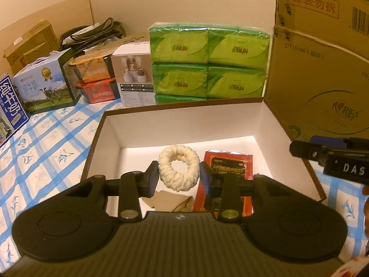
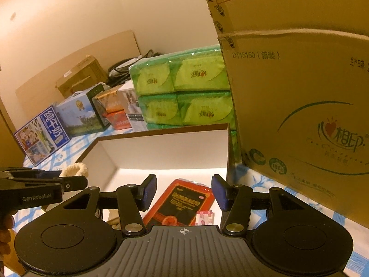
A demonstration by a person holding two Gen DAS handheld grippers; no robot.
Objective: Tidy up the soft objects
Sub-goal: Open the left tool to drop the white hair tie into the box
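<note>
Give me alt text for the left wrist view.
The left gripper hovers over an open white-lined box, its fingers flanking a cream scrunchie. A red packet lies beside it, green tissue packs behind.

Brown paper [image 1: 171, 202] half hidden behind left gripper [image 1: 179, 175]; red packet [image 2: 182, 204] print too blurred to read.

Counter [image 1: 46, 143], covered in blue-checked white cloth, carried: open white-lined box [image 1: 110, 143]; green tissue packs [image 1: 207, 64], stacked; large cardboard carton [image 1: 322, 73]; milk cartons [image 1: 46, 85]; smaller boxes.
</note>
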